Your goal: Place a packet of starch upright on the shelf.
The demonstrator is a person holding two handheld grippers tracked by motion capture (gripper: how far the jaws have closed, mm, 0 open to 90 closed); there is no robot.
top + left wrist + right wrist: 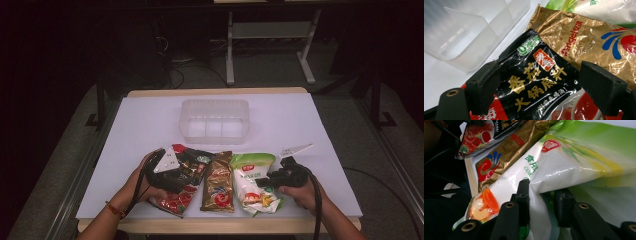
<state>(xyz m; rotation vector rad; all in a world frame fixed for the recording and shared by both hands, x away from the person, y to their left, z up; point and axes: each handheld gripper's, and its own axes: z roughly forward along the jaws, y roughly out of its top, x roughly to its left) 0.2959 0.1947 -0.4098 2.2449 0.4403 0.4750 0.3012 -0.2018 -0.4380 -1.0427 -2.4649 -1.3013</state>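
We see the right tool [541,195] pinching a fold of the green-and-white packet [252,180] at the desk's [300,125] near edge. Our left tool [539,87] hovers with jaws wide apart over the black sauce packet [536,82], beside the gold packet [218,182].

black-and-red packet [534,85]: glossy sauce sachet, black top with gold characters, red lower part; lay flat at the left of the row on the table's near edge, between the spread fingers of the left gripper [539,87], not pinched.

white-and-green bag [254,181]: soft glossy pouch, green top, white body, orange picture at its near end; lay at the right of the row, its side gathered into a fold between the fingers of the right gripper [541,200].
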